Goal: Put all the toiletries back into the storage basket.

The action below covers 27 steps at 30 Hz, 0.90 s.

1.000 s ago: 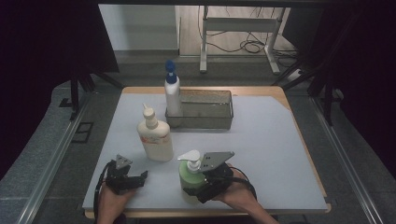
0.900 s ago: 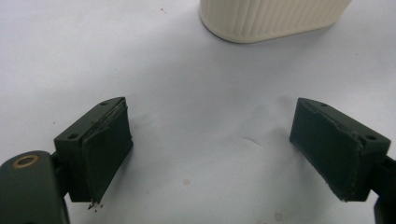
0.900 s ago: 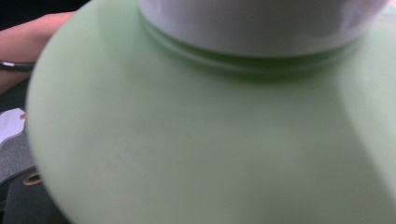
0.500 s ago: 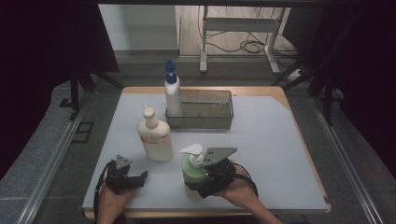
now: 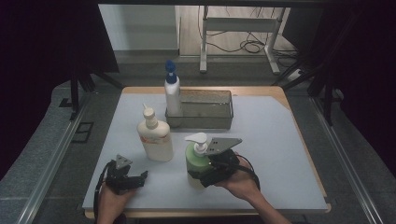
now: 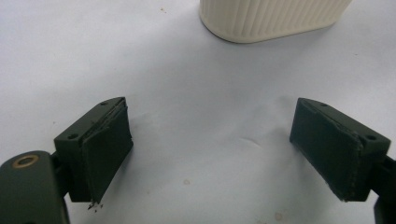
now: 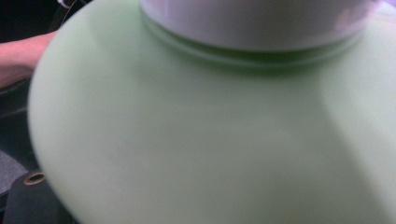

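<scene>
Low in the middle of the high view, the right gripper [image 5: 205, 173] pinches the green pump bottle [image 5: 198, 161] around its belly; a firm, level hold below the white pump should keep it upright. Upper centre, the wire basket [image 5: 223, 122] looks like the goal, with bare table [image 5: 275, 154] to the right giving open room. At lower left the left gripper [image 6: 210, 154] rests with jaws spread, just short of the cream bottle [image 5: 154, 137].
</scene>
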Each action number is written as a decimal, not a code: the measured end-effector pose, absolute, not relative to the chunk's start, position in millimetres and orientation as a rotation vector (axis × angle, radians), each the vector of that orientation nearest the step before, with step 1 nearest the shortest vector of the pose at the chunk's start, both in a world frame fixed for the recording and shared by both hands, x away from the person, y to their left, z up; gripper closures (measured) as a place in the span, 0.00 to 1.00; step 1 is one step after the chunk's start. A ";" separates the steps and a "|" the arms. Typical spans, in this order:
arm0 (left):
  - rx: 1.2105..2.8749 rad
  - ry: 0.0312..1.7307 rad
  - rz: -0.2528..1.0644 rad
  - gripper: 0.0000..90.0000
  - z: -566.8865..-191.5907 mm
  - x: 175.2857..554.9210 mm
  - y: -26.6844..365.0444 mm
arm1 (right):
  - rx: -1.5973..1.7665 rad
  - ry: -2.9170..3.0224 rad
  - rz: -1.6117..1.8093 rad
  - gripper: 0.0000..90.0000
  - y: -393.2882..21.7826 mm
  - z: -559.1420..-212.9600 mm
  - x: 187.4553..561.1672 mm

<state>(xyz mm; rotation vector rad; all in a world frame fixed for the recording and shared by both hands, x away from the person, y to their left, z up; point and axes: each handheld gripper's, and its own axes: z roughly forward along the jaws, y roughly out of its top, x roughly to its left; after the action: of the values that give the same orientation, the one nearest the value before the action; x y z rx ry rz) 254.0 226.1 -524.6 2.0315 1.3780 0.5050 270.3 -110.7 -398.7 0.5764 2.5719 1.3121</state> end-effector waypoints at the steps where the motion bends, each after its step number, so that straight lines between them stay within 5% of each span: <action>1: 2.032 1.378 0.505 0.13 -524.6 254.0 226.1 | 0.581 2.567 1.313 0.13 -110.7 -397.8 271.1; 27: 2.031 1.378 0.504 0.13 -524.6 254.1 226.1 | 0.667 2.499 1.284 0.13 -107.6 -381.0 305.6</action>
<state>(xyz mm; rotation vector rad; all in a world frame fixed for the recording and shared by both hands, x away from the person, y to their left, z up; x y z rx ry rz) 254.1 226.1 -524.6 2.0310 1.3783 0.5040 305.6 -107.6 -381.0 0.6669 2.4994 1.2837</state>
